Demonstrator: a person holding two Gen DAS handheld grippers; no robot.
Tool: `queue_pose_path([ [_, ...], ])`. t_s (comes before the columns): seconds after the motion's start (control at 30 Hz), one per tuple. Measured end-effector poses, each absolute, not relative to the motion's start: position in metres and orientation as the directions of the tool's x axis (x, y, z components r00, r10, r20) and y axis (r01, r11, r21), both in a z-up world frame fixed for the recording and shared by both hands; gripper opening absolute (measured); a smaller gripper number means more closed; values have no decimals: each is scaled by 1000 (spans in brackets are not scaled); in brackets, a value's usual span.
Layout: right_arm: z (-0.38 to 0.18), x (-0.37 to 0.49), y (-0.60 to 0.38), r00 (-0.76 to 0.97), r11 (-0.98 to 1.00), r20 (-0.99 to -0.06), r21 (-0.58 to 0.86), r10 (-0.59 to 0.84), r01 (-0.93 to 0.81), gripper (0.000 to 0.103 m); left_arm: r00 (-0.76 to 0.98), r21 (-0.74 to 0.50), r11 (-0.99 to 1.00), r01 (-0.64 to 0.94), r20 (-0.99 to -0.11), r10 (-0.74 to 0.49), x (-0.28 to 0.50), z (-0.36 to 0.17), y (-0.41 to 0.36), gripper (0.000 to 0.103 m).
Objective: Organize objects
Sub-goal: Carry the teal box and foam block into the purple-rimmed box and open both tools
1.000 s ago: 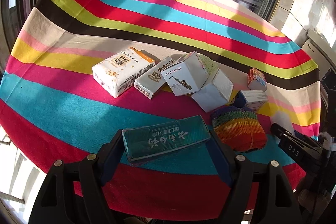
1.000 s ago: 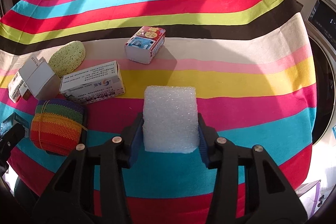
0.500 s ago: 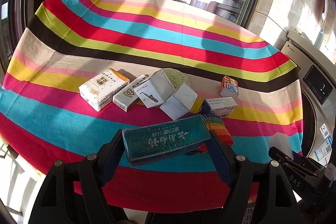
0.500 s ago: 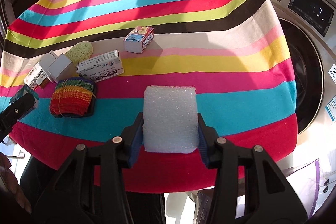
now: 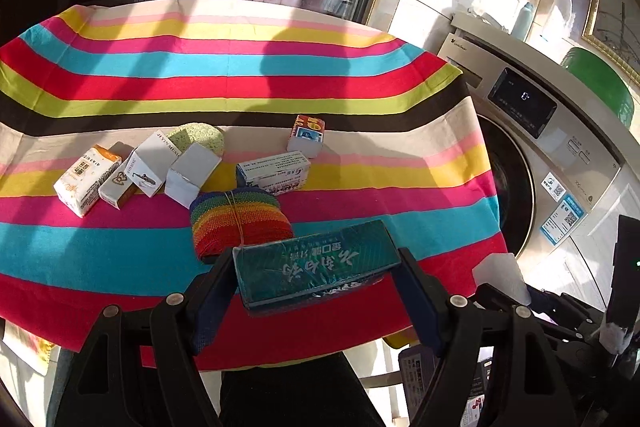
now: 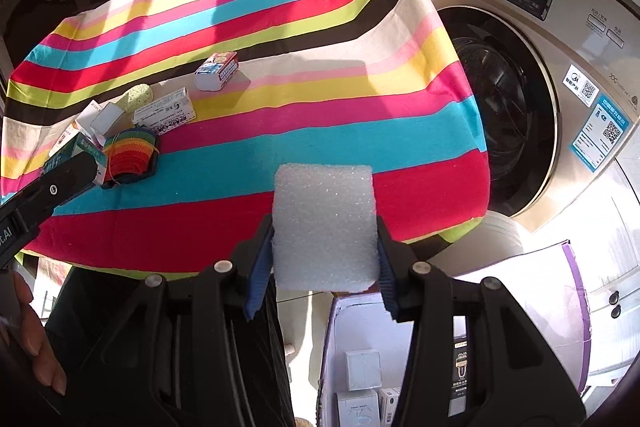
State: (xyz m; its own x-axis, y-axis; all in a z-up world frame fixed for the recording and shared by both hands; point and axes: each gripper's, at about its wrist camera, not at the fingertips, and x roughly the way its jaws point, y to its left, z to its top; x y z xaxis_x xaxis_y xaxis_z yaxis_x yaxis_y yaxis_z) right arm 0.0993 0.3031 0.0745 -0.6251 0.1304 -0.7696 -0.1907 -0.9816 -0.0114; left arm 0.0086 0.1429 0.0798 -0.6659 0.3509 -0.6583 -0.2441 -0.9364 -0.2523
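Both grippers carrying items off the striped table point(image 5: 240, 67).
Left gripper point(image 5: 316, 275) jaws standing half-wide, clamping the green box point(image 5: 316, 267) lengthwise near the table's edge; right gripper point(image 6: 324, 247) jaws standing narrow, squeezing the white foam block point(image 6: 324, 223) above the open carton point(image 6: 576, 291).

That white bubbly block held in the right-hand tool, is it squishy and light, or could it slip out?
The white foam block looks airy and grainy, so it is probably very light. The right tool grips it by both sides, with no visible sag or bulge, so it seems fairly stiff. Its rough surface against the ribbed blue pads probably resists slipping.
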Motion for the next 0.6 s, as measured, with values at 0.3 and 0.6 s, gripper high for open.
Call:
queue_pose_path([
  [0.3,65,139,356,-574,-944,-794,4,197,-330,50,-559,-218,-870,-441,-692,457,27,75,206,77],
  [0.6,54,171,398,-526,-900,-813,7,248,-435,50,-450,-182,-769,-613,-719,529,52,69,261,77],
])
